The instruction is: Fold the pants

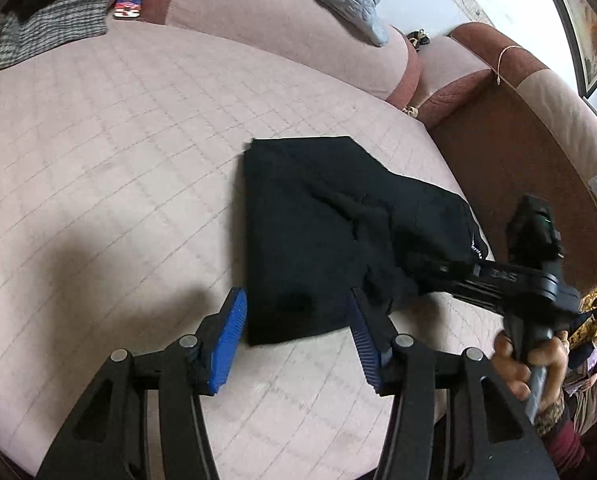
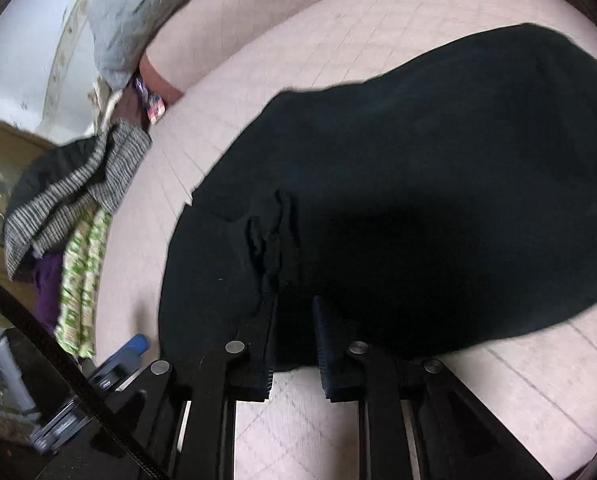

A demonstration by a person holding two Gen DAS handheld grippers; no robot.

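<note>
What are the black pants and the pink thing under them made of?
The black pants look like soft, matte cloth, maybe cotton or fleece: they crease and bunch without shining. The pink cushion under them looks like quilted fabric padding, since stitched lines cross it in a diamond grid. The exact fibres can't be told from here.

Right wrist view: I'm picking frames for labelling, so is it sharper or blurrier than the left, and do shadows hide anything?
Right wrist view: motion-smeared, the black pants show little fold detail. Left wrist view: mostly crisper, the pants' edges clear; the left gripper casts a dark shadow on the pink cushion; the right gripper is slightly blurred. Both bend straight lines.
</note>
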